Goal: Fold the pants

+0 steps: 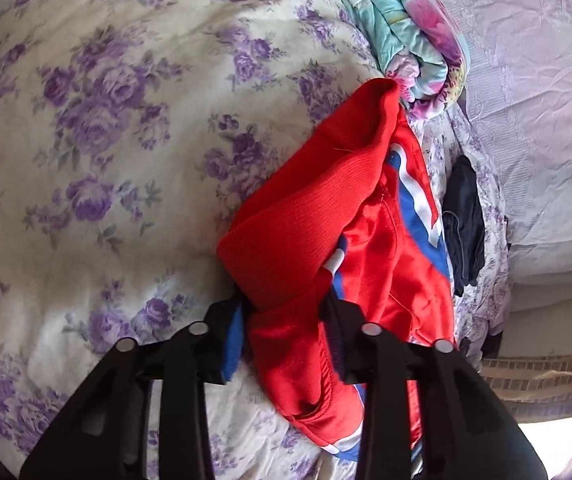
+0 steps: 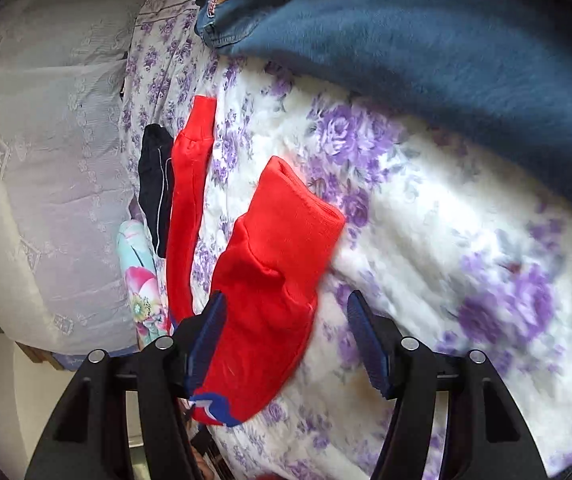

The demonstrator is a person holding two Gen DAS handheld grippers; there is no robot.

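Red pants with blue and white side stripes lie bunched on the floral bedsheet. My left gripper is shut on a gathered fold of the red fabric near the bottom of the left wrist view, with cloth spilling past both fingers. In the right wrist view one red leg with a ribbed cuff lies between the fingers of my right gripper, close to its left pad. That gripper is open and its right pad stands clear of the cloth. The other red leg stretches away to the left.
A dark garment lies beside the pants. A rolled turquoise flowered quilt sits beyond them, next to a pale lavender cover. In the right wrist view a blue blanket and jeans fill the top.
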